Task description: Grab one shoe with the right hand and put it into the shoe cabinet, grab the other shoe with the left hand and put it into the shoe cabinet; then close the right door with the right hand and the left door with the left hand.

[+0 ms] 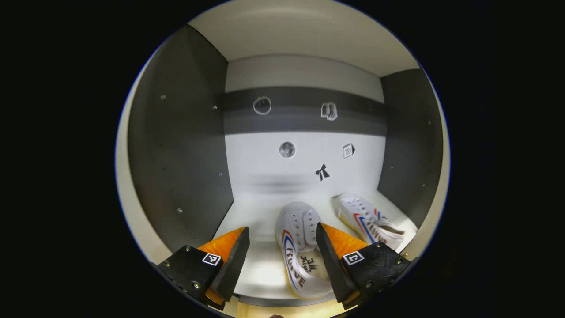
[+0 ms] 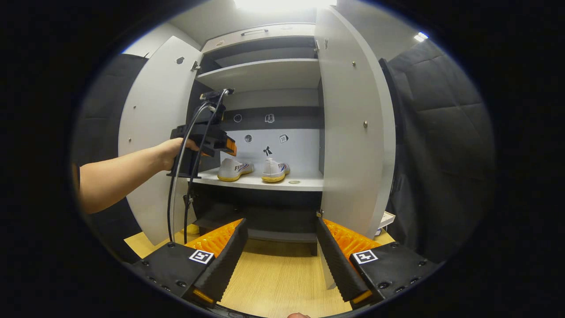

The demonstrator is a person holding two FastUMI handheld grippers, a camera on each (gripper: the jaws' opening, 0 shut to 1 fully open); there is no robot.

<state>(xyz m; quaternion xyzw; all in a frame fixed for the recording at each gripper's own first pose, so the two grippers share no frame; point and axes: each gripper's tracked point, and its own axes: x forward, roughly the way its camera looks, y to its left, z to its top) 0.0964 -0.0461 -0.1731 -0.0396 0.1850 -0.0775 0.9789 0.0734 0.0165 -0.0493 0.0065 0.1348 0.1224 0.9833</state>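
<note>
Both shoes sit on the cabinet shelf, doors wide open.

Left gripper view: the left gripper [image 1: 282, 236] is spread, holding nothing, the near shoe [image 1: 298, 249] between its fingers, the far shoe [image 1: 368, 221] to its right.
Right gripper view: the right gripper [image 2: 281, 229] gapes empty, well back from the shoe cabinet [image 2: 265, 75]; both doors stand open.

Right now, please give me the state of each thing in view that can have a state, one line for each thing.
Left door: open.
Right door: open.
Near shoe: lying on the cabinet shelf, between the open fingers, not gripped.
Far shoe: lying on the same shelf, apart from the first.
Left gripper: open, empty, at the shelf.
Right gripper: open, empty, back from the cabinet.
</note>
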